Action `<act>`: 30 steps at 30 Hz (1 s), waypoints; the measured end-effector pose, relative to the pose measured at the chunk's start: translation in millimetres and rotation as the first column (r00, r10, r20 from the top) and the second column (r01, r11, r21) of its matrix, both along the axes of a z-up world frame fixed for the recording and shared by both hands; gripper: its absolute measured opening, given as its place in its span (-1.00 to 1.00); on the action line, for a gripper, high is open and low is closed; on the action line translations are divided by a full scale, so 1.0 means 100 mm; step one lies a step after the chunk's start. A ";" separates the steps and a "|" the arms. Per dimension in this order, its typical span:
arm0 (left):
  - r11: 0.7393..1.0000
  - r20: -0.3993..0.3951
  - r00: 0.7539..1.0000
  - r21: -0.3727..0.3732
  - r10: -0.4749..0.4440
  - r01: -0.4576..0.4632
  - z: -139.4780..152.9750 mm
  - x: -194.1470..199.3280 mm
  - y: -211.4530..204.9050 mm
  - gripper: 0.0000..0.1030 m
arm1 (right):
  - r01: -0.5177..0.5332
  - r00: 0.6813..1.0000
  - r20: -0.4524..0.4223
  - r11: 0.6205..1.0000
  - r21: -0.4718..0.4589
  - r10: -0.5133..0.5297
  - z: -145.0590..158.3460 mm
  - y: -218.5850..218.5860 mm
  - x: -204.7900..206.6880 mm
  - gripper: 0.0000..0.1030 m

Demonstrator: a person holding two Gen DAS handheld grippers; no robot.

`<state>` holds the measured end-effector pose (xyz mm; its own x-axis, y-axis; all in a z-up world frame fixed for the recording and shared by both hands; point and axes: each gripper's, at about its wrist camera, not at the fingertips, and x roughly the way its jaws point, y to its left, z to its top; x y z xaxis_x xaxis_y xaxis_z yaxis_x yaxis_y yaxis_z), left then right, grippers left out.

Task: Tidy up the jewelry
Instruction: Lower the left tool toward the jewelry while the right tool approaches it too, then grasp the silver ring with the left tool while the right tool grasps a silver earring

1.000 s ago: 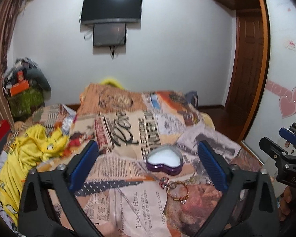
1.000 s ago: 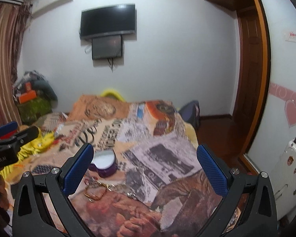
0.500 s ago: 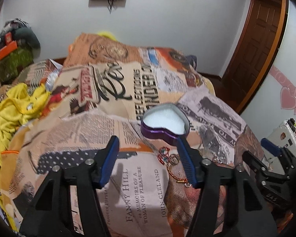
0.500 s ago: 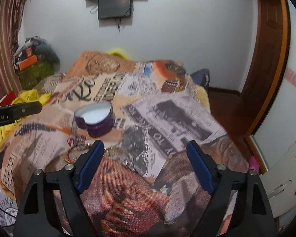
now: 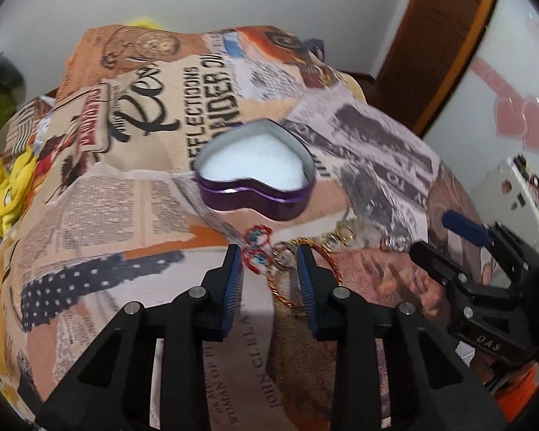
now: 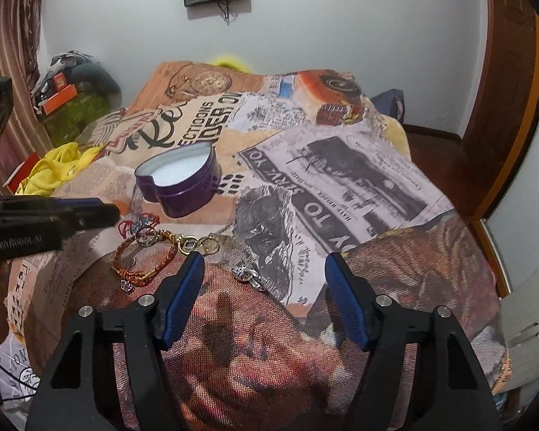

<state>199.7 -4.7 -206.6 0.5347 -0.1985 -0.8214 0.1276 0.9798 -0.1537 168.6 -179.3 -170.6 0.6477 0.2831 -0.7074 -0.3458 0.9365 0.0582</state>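
Observation:
A purple heart-shaped tin (image 5: 257, 176) with a white lining stands open on the printed bedspread; it also shows in the right wrist view (image 6: 181, 183). In front of it lies a cluster of jewelry: red beaded earrings (image 5: 257, 248), a red-and-gold bracelet (image 6: 142, 265), gold rings (image 6: 197, 242) and a silver charm (image 6: 248, 274). My left gripper (image 5: 269, 251) is low over the earrings, its fingers narrowed but apart, the earrings between the tips. My right gripper (image 6: 264, 262) is open and empty, just behind the silver charm.
The bedspread (image 6: 341, 186) covers the bed, which drops off at the right toward a wooden door (image 6: 503, 89). Yellow cloth (image 6: 54, 168) lies at the left edge. Clutter is piled by the curtain (image 6: 14, 72).
Both grippers have tilted down and moved in toward the jewelry. The left gripper's fingers have narrowed a lot around the red earrings. The right gripper's fingers have narrowed somewhat.

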 end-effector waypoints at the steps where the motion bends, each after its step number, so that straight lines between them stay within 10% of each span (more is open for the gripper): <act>1: 1.000 0.000 1.000 0.015 -0.021 0.021 -0.03 0.00 -0.06 -0.40 | -0.004 1.000 -0.009 1.000 0.004 0.004 -0.02 0.00 0.01 0.21; 30: 0.992 -0.018 0.995 0.073 -0.098 0.099 -0.30 0.17 -0.29 -0.40 | -0.079 0.989 -0.117 0.995 0.064 0.086 -0.29 0.11 0.17 -0.72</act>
